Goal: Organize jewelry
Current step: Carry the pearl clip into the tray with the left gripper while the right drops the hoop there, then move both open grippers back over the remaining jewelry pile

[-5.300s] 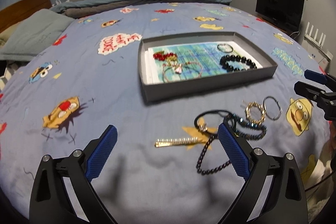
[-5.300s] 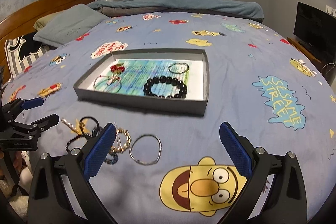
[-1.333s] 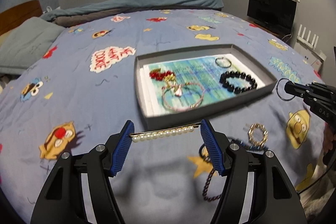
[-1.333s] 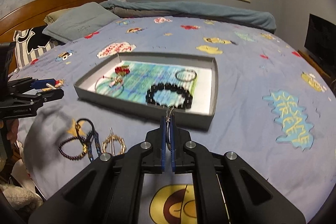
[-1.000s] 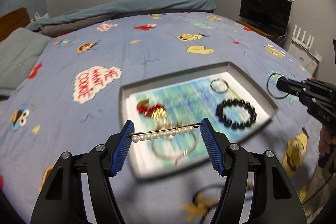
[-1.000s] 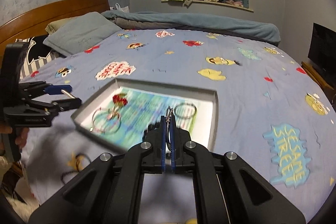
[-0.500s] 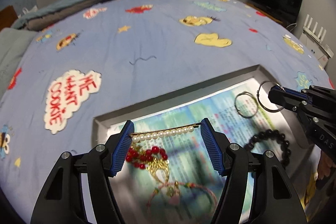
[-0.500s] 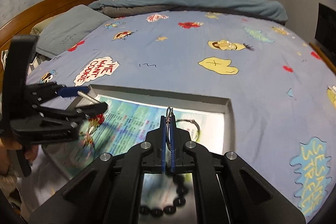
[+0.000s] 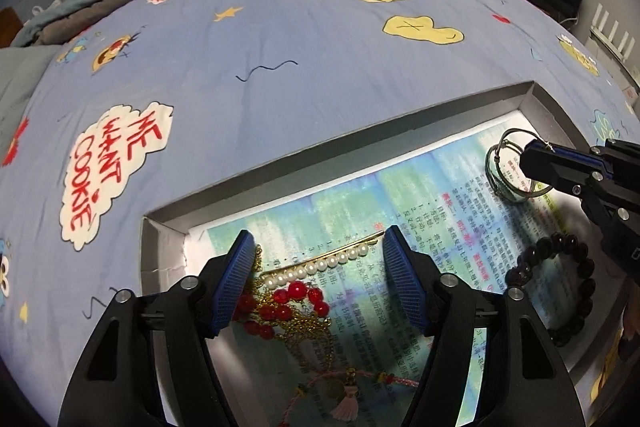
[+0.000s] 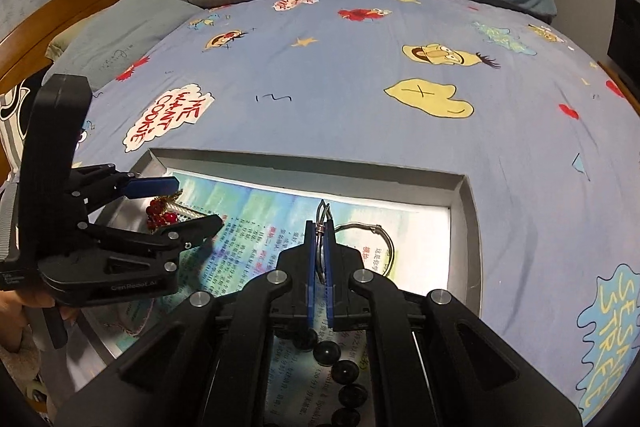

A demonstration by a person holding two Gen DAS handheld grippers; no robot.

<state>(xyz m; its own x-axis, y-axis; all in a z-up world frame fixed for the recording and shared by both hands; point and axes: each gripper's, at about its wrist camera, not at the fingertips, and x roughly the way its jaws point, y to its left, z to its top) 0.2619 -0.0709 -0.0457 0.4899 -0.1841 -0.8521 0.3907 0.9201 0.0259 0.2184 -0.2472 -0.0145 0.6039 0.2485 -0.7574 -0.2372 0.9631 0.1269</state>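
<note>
From the left wrist, my left tool (image 9: 318,253) stood open over the grey cardboard tray (image 9: 160,251), the gold pearl hair clip (image 9: 320,265) lying between its fingers. From the right wrist, my right tool (image 10: 319,259) clamped a thin silver wire bangle (image 10: 322,217) above the tray's (image 10: 466,203) far right.

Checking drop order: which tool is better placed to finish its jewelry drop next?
Right, probably. The right tool pinches the silver ring over the tray, while the left tool is open, its pearl hair clip lying inside.
</note>
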